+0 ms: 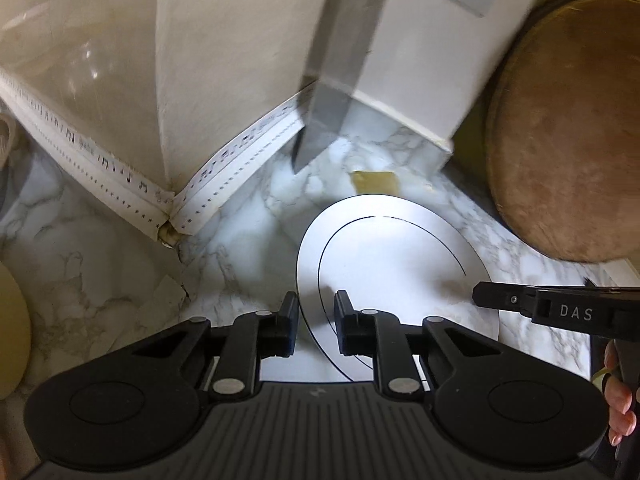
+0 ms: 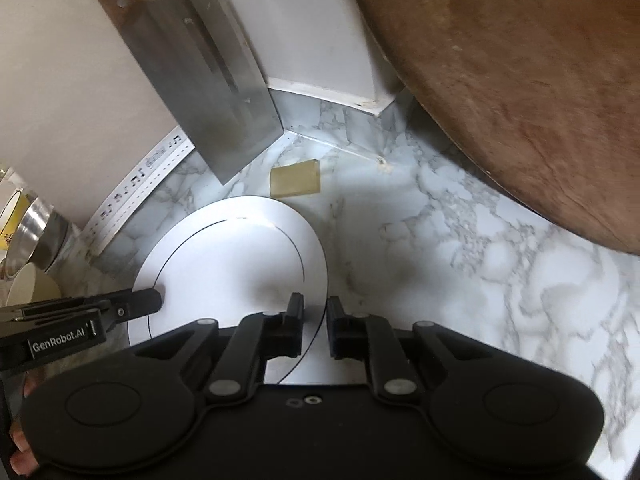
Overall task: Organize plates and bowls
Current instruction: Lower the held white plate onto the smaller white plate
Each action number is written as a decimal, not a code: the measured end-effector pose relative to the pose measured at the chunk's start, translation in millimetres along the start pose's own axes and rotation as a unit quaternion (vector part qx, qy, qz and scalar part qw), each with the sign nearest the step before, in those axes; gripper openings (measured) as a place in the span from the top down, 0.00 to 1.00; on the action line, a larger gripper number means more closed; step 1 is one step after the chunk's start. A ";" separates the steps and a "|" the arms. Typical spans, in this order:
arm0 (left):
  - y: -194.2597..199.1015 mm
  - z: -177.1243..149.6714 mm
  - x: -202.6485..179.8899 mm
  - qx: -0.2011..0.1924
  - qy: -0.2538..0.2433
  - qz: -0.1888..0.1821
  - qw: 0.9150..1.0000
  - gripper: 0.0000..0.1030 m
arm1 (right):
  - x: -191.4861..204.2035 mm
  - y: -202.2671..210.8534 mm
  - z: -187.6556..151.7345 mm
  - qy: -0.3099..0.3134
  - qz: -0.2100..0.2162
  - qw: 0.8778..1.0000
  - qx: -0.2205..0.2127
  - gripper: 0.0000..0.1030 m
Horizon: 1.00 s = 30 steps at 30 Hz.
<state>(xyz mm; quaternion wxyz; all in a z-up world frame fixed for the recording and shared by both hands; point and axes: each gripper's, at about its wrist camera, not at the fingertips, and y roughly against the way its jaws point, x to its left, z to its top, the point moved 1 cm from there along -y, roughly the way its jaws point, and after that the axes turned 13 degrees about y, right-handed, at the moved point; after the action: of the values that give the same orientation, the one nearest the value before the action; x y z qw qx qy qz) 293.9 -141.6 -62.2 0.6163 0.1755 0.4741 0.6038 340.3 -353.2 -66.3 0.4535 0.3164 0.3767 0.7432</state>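
A white plate with a thin black ring [image 1: 392, 260] lies on the marble counter; it also shows in the right wrist view [image 2: 232, 256]. My left gripper [image 1: 316, 316] straddles the plate's left rim, jaws narrowly apart on either side of the edge. My right gripper [image 2: 314, 316] straddles the plate's right rim the same way. Each gripper shows in the other's view, the right one [image 1: 480, 294] and the left one [image 2: 154, 298]. Whether the pads touch the rim is unclear.
A cleaver blade [image 2: 224, 100] hangs down at the wall corner. A round wooden board [image 2: 520, 80] leans at the right. A yellow sponge piece [image 2: 296, 178] lies behind the plate. A steel bowl and cups [image 2: 28, 236] stand at the far left.
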 end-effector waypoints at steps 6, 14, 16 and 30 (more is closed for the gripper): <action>32.4 -14.3 -10.2 0.001 -0.022 -0.024 0.999 0.83 | -0.9 38.4 -17.3 -0.021 -0.007 1.000 -0.019 0.87; 64.9 -35.2 -11.9 0.001 -0.038 -0.053 0.998 0.83 | 18.6 89.1 -41.6 -0.037 -0.029 0.998 -0.043 0.87; 70.6 -40.5 -10.9 0.003 -0.043 -0.057 0.997 0.83 | 24.8 98.9 -49.5 -0.040 -0.031 0.998 -0.045 0.87; 86.2 -89.7 2.9 0.037 -0.071 -0.073 0.994 0.83 | 51.3 123.4 -119.1 -0.077 -0.043 0.996 -0.034 0.87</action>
<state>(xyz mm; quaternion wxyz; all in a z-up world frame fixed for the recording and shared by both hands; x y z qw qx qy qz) 172.1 -152.9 -39.1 0.6837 0.2061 0.4627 0.5253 169.9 -376.5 -16.7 0.5230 0.3405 0.3290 0.7087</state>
